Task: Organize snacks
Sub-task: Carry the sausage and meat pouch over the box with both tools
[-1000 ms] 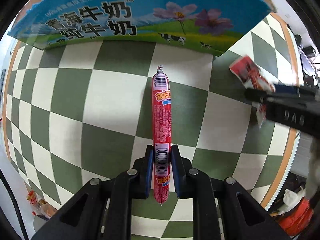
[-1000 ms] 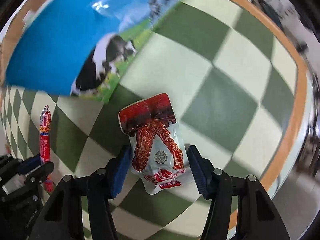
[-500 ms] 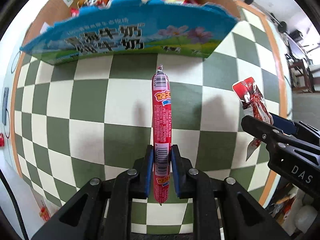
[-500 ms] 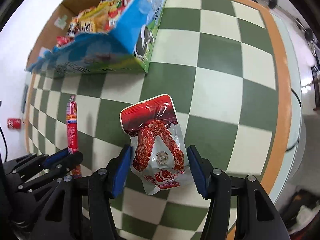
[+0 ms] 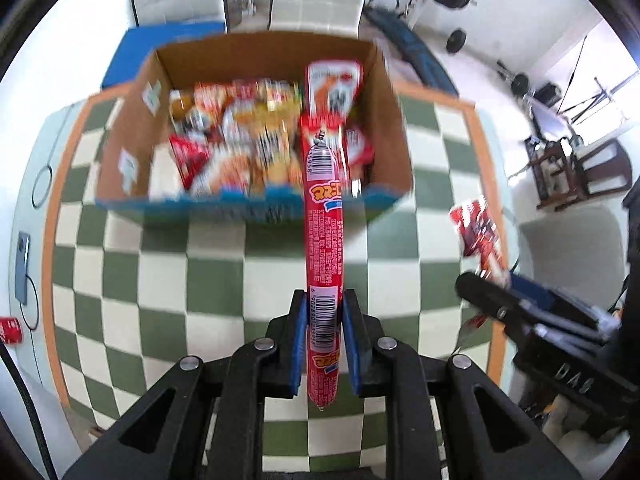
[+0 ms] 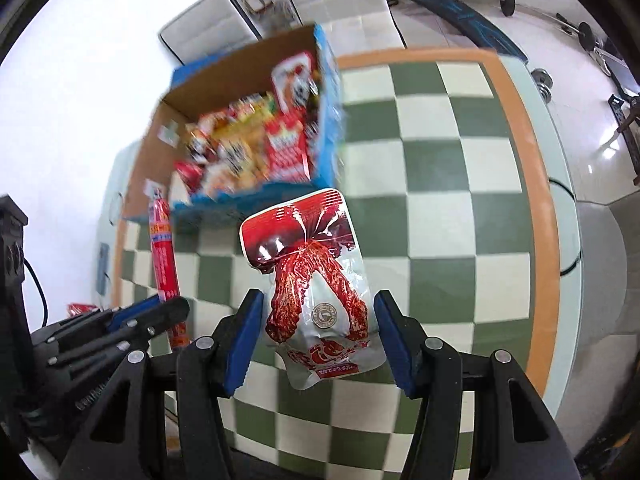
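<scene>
My left gripper (image 5: 323, 330) clamps a red sausage stick (image 5: 324, 240), and my right gripper (image 6: 318, 334) pinches a red-and-white snack pouch (image 6: 316, 280). Both are held in front of the open cardboard box (image 5: 132, 136), which is packed with blurred snack packets (image 5: 248, 148).

left wrist view looks forward along the left gripper (image 5: 323, 320) from above the checkered table (image 5: 192, 280), facing the open snack box (image 5: 132, 140) squarely, right wrist view sits further right, facing the same snack box (image 6: 326, 120) obliquely, both share box and table, each catching the other gripper at its edge
</scene>
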Demonstrator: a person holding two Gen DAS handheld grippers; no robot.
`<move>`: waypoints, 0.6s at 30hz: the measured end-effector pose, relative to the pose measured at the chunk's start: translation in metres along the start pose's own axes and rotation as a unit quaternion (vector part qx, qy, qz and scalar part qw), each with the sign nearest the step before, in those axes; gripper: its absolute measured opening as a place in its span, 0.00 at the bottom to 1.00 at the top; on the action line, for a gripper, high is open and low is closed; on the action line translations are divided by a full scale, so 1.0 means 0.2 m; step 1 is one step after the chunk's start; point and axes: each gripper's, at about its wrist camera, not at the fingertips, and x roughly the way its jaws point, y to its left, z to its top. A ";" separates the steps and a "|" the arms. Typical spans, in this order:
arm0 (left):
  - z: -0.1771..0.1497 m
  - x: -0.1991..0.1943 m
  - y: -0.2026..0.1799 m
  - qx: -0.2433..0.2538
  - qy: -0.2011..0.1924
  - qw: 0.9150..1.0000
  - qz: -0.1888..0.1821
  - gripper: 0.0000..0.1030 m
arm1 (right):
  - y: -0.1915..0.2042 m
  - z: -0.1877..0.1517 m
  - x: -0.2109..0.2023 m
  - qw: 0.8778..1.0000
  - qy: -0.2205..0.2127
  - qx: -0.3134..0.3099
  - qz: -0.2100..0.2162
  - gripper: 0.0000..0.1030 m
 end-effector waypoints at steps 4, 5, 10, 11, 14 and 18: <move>0.18 -0.09 0.09 -0.010 -0.035 0.999 0.003 0.14 | 0.13 0.12 -0.01 1.000 -0.018 0.001 0.018 0.58; 0.21 -0.09 0.12 -0.011 -0.039 0.999 0.004 0.14 | 0.17 0.16 -0.03 0.999 -0.025 -0.001 0.021 0.58; 0.47 -0.10 0.30 -0.035 -0.052 0.998 0.022 0.14 | 0.28 0.36 0.00 0.999 -0.039 0.001 0.035 0.58; 0.52 -0.08 0.33 -0.034 -0.050 0.998 0.028 0.14 | 0.31 0.42 0.02 0.999 -0.040 0.002 0.036 0.58; 0.63 -0.03 0.44 -0.044 -0.043 0.997 0.056 0.14 | 0.36 0.56 0.08 0.999 -0.039 0.001 0.028 0.58; 0.78 0.08 0.62 -0.056 -0.021 0.994 0.089 0.14 | 0.38 0.72 0.20 0.999 -0.034 0.009 0.009 0.58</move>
